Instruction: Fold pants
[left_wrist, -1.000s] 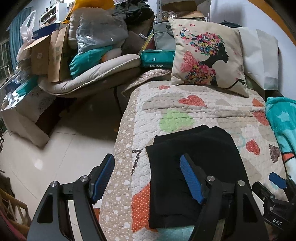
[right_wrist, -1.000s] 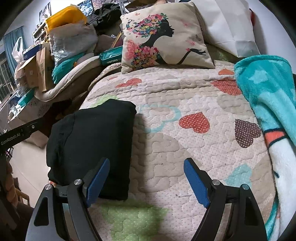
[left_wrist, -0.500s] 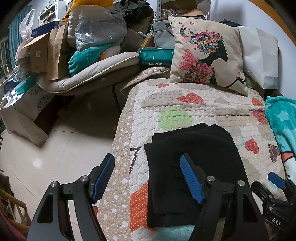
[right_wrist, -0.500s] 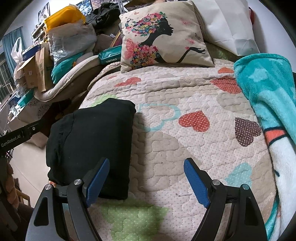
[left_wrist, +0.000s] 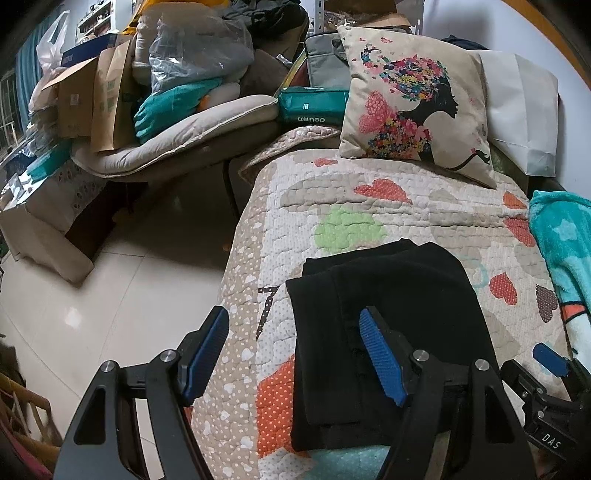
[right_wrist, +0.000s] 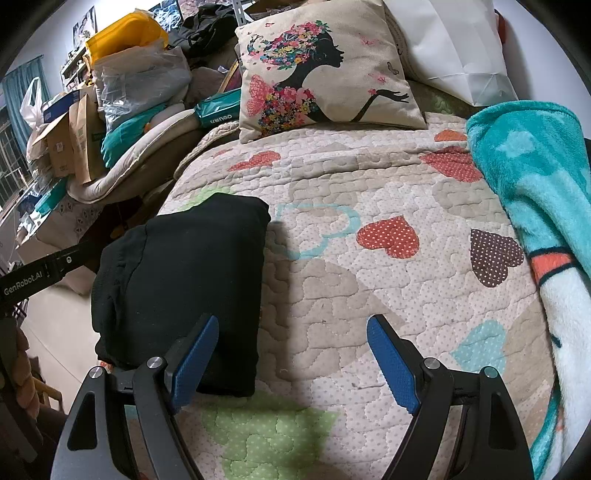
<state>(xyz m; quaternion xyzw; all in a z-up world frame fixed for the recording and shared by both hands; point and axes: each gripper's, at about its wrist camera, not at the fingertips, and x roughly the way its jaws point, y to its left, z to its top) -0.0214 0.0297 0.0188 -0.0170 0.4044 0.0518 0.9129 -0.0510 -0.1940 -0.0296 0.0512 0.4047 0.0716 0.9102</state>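
Observation:
The black pants (left_wrist: 391, 317) lie folded into a compact rectangle on the quilted heart-pattern bedspread (left_wrist: 369, 206), near its left edge. They also show in the right wrist view (right_wrist: 184, 277). My left gripper (left_wrist: 295, 354) is open and empty, held above the near left corner of the pants. My right gripper (right_wrist: 291, 365) is open and empty, held above the bedspread (right_wrist: 369, 295) just right of the pants. The tip of the right gripper also shows at the lower right of the left wrist view (left_wrist: 550, 360).
A floral cushion (left_wrist: 413, 107) and a white bag (left_wrist: 524, 110) lean at the bed's far end. A teal blanket (right_wrist: 535, 192) lies along the right side. Piled boxes, bags and cushions (left_wrist: 147, 96) stand left of the bed, beside a tiled floor (left_wrist: 110, 295).
Both grippers have drawn back slightly from the pants and stay open. The folded pants have not moved.

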